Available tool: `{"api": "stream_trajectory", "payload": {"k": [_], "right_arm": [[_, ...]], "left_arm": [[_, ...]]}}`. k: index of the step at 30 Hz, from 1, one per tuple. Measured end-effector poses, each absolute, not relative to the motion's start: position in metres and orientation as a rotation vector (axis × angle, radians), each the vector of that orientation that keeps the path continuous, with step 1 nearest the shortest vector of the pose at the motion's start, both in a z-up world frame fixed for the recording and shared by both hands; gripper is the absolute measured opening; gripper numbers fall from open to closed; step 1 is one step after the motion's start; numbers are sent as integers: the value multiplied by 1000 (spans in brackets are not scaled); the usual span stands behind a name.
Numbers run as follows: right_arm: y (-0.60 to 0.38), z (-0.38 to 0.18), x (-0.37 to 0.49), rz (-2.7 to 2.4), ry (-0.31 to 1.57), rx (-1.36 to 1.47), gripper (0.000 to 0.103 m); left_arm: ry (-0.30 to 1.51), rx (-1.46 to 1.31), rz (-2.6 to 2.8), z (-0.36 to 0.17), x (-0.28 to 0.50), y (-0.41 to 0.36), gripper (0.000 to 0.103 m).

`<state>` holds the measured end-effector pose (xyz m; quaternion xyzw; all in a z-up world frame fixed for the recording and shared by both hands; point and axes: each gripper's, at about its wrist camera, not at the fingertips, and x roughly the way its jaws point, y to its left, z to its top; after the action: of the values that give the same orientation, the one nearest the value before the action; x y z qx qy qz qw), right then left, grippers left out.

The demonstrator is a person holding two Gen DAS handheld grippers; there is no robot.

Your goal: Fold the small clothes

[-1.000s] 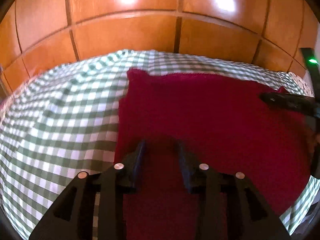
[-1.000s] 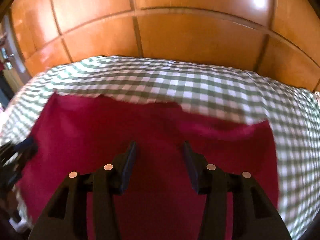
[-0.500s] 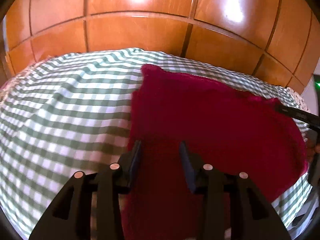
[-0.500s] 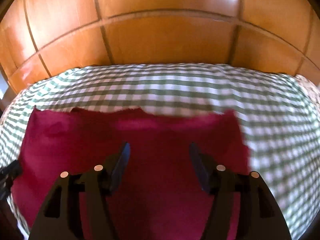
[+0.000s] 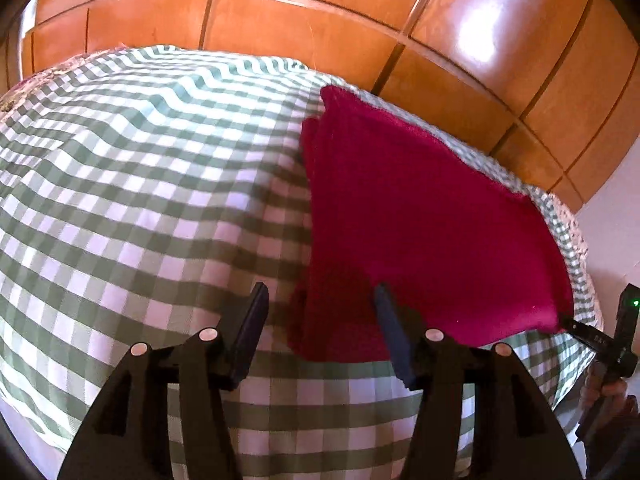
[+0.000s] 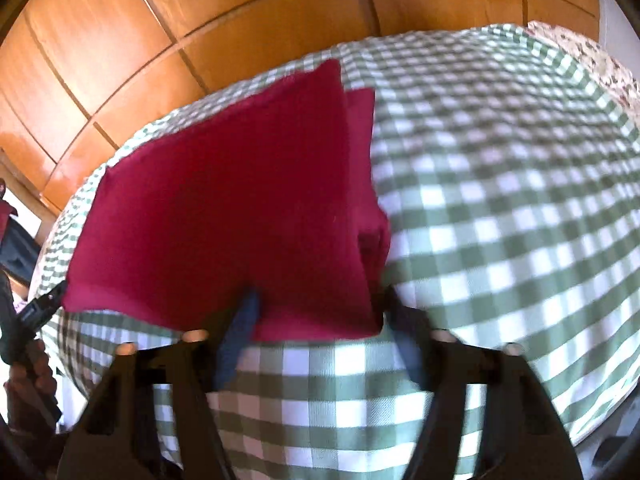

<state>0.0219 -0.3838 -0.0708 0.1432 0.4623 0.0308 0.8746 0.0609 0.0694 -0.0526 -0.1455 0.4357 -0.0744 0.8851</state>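
There is one red cloth (image 5: 420, 220). It is folded, and it lies flat on one green and white checked cover (image 5: 140, 200). The cloth sits on the far part of the cover, close to the shiny brown wooden panels (image 5: 300, 28) behind it. Two layers show at its far corner, one peeking out beside the other.

There are two tools, and each has two dark fingers. The left tool (image 5: 322, 316) is at one near corner of the cloth. Its fingers stand apart. One finger is over the checked cover, the other is over the red cloth, and the corner lies between them. They do not pinch it.

The right tool (image 6: 320, 316) is at the other near corner. Its fingers are coming together with the red corner between them, but there is a gap and they do not squeeze it yet.

One hand (image 5: 604, 392) holds the right tool at the edge of the left camera's view. One small green light (image 5: 635, 303) glows on that tool. Tiny pale letters are on its finger, but they are too small to read.
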Motion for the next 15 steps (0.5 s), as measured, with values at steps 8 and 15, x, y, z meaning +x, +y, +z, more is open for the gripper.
{"api": "stream_trajectory", "payload": {"k": [8,15], "right_arm": [[-387,-52,23,54,930,229,19],[-377,-40,13,-26,877,154,43]], "left_arm": [[933,-125,-173,-53,66,59,9],[824,-97,-175,-16,54,39,21]]}}
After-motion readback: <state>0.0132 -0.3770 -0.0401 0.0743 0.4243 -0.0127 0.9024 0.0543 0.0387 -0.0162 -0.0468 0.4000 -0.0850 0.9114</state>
